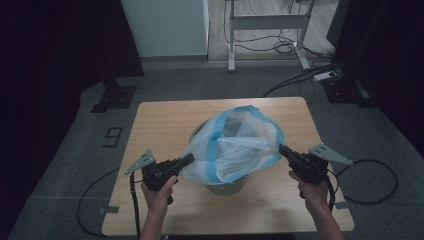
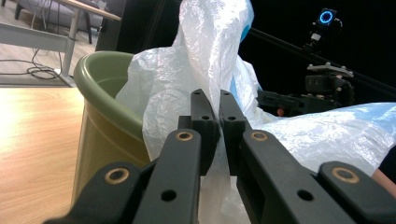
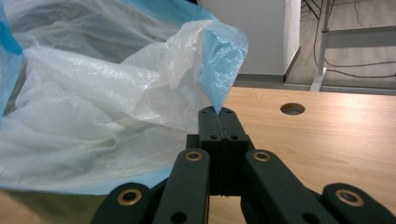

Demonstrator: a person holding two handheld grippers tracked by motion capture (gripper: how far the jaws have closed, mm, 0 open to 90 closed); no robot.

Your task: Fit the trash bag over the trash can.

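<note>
One bag (image 1: 235,145), white with blue edge, sits in one green bin (image 1: 225,187) on one table (image 1: 165,120). The left gripper (image 1: 189,159) clenches the bag's left edge; the right gripper (image 1: 281,148) clenches its right edge. No readable writing.

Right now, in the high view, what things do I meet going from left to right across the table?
Left gripper, shut on the bag's edge → white and blue plastic bag, spread over the green bin → right gripper, shut on the bag's opposite edge.
</note>
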